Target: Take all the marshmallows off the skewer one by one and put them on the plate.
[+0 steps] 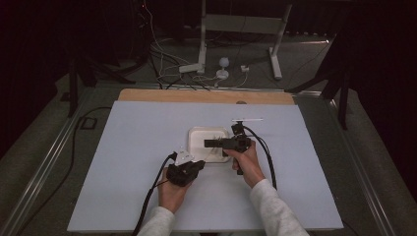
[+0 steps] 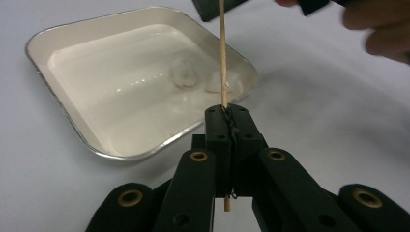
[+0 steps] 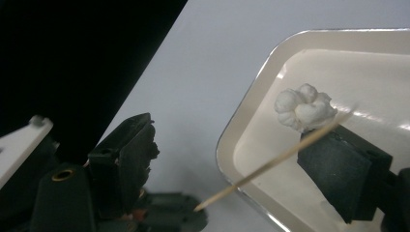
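Note:
A white tray [image 1: 196, 133] sits mid-table with white puffy pieces [image 2: 183, 76] in it. My left gripper [image 1: 199, 163] is just off the tray's near edge. Its jaws [image 2: 231, 113] are shut on a thin wooden skewer [image 2: 223, 53] that points over the tray [image 2: 96, 145]. My right gripper [image 1: 206, 143] reaches in over the tray from the right. It stands open [image 3: 234, 137], and the skewer [image 3: 270, 162] runs slantwise through the gap, close to the right-hand jaw. A white puffy clump [image 3: 304, 108] lies in the tray [image 3: 227, 145] near the skewer's far end; whether they touch I cannot tell.
A pale blue sheet [image 1: 123, 147] covers the table, with a wooden strip [image 1: 196, 96] along its far edge. A thin white strip [image 1: 247, 119] lies behind the tray. Stand legs and cables [image 1: 206, 69] lie on the floor beyond the table.

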`<state>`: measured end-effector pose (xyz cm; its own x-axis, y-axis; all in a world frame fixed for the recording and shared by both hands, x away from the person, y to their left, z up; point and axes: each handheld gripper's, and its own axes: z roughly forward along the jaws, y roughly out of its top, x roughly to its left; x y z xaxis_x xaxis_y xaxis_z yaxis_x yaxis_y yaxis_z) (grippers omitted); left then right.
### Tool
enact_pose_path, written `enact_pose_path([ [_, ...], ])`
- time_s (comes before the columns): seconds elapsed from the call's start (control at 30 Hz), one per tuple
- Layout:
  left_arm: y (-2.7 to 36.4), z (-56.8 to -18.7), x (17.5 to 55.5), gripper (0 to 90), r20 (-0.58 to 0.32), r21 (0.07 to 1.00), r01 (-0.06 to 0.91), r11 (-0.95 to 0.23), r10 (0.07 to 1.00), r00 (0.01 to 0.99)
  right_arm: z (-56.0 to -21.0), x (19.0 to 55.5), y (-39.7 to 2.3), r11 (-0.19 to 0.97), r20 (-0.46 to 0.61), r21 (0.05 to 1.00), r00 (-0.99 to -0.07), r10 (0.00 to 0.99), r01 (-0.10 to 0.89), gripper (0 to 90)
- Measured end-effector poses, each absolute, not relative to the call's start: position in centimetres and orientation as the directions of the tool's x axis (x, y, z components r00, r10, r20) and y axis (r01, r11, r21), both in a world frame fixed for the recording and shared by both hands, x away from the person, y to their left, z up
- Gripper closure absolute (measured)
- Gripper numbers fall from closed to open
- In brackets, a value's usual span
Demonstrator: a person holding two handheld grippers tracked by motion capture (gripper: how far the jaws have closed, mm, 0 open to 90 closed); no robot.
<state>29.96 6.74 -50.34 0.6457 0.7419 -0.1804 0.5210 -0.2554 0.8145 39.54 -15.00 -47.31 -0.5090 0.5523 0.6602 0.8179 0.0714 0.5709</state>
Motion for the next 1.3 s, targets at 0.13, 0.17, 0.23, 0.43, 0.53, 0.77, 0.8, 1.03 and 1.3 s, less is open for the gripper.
enact_pose_path([
  [0.13,6.8,-50.3,30.5,89.7,-0.184,0.804,0.542,-0.244,0.764,0.618,-47.2,39.4,-14.9,0.078,0.660,0.569,-0.511,0.550,0.819,20.6],
  [0.17,6.7,-50.3,30.6,89.6,-0.177,0.800,0.544,-0.252,0.768,0.615,-47.2,39.4,-15.0,0.074,0.665,0.565,-0.506,0.549,0.822,21.0],
  [0.23,6.6,-50.4,30.8,89.5,-0.174,0.796,0.550,-0.255,0.773,0.610,-47.1,39.4,-15.1,0.065,0.674,0.562,-0.501,0.543,0.825,21.5],
  [0.43,6.4,-50.6,31.3,89.4,-0.157,0.784,0.563,-0.261,0.794,0.587,-47.0,39.3,-15.3,0.068,0.671,0.559,-0.499,0.548,0.827,22.6],
  [0.53,6.9,-50.8,31.7,90.0,-0.180,0.772,0.589,-0.238,0.807,0.562,-46.7,39.1,-15.5,0.067,0.672,0.566,-0.507,0.539,0.822,22.6],
  [0.77,7.5,-50.3,31.9,89.5,-0.227,0.789,0.586,-0.187,0.797,0.560,-46.3,38.9,-16.4,0.063,0.653,0.577,-0.507,0.562,0.814,22.6],
  [0.8,7.5,-50.3,31.9,89.3,-0.227,0.788,0.587,-0.185,0.799,0.556,-46.2,38.8,-16.6,0.060,0.654,0.580,-0.509,0.560,0.812,22.6],
  [1.03,7.1,-50.5,32.9,88.6,-0.250,0.778,0.611,-0.149,0.818,0.518,-45.9,38.3,-17.3,0.045,0.652,0.598,-0.519,0.553,0.800,22.6],
  [1.3,6.4,-51.1,34.0,88.6,-0.256,0.752,0.648,-0.125,0.850,0.461,-45.9,37.8,-18.0,0.053,0.633,0.610,-0.527,0.567,0.790,22.6],
])
